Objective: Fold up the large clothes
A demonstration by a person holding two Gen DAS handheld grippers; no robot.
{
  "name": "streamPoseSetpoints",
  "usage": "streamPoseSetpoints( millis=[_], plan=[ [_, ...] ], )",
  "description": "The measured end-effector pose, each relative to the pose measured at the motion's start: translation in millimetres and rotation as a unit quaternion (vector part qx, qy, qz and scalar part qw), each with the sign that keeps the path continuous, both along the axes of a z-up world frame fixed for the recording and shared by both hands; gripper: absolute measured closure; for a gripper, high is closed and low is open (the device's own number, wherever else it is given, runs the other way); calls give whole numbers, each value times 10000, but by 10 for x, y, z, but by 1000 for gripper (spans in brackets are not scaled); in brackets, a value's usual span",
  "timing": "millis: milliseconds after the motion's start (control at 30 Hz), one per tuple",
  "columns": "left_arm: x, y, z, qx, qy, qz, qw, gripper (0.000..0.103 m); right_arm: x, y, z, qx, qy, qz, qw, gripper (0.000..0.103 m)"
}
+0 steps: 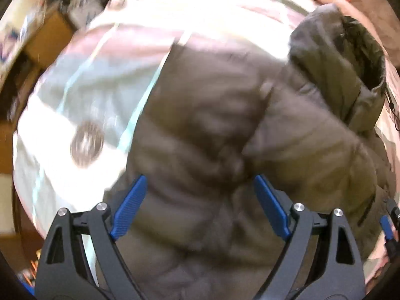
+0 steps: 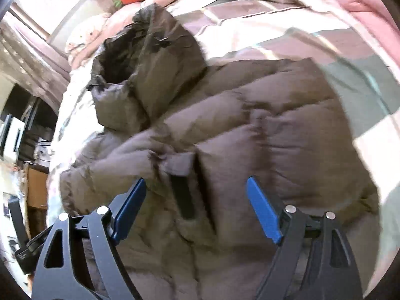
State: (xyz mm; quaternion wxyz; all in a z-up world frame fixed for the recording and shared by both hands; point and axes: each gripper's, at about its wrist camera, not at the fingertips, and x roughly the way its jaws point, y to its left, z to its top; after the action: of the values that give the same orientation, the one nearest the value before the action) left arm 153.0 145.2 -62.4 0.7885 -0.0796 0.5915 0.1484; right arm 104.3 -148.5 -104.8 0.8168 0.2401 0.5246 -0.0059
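A puffy olive-brown hooded quilted jacket [image 2: 225,130] is spread on a checked bedsheet [image 2: 275,32]. Above it, the left gripper [image 1: 200,187] and right gripper [image 2: 197,190] are held wide apart, gripping nothing.

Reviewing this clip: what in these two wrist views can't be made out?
- Left wrist: motion blur smears the jacket; the round print on the bedspread is unreadable.
- Left wrist: the right gripper is cut off by the frame edge.
- Right wrist: the jacket's hem is hidden behind the right gripper; glare washes out the bedspread.
- Both: the hood interior is too dark.
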Motion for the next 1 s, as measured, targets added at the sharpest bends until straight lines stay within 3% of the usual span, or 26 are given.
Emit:
streamPoseSetpoints(
  millis=[100, 200, 267, 400, 533, 633, 767, 867, 933, 1000],
  plan=[
    [144, -140, -6, 363, -281, -176, 9988, 13, 86, 204, -159, -52, 237, 258, 9994, 20],
    [293, -127, -343, 239, 206, -136, 9994, 12, 219, 315, -558, -78, 870, 245, 9959, 20],
    [270, -86, -540, 202, 488, -55, 9986, 6, 280, 366, -685, -96, 899, 218, 9957, 10],
    [268, -37, -559, 288, 488, -136, 9983, 5, 285, 477, -598, -365, 924, 340, 9945, 9],
    [194, 47, -356, -146, 55, -189, 9997, 6, 185, 311, -320, -45, 642, 157, 9978, 9],
    [120, -3, -266, -309, -59, -351, 9989, 6, 42, 60, -183, -338, 595, -208, 9974, 9],
    [-62, -152, -298, -395, 162, -693, 9967, 6, -116, -322, -285, -806, 853, -564, 9915, 9],
    [-125, -304, -520, -10, 655, -942, 9934, 5, -97, -461, -568, -1065, 1317, -482, 9844, 9],
    [-123, -309, -599, 107, 751, -936, 9927, 5, -78, -464, -678, -1117, 1415, -335, 9830, 6],
    [-113, -307, -536, 62, 713, -765, 9945, 5, -73, -397, -596, -1226, 1352, -346, 9826, 6]
  ],
)
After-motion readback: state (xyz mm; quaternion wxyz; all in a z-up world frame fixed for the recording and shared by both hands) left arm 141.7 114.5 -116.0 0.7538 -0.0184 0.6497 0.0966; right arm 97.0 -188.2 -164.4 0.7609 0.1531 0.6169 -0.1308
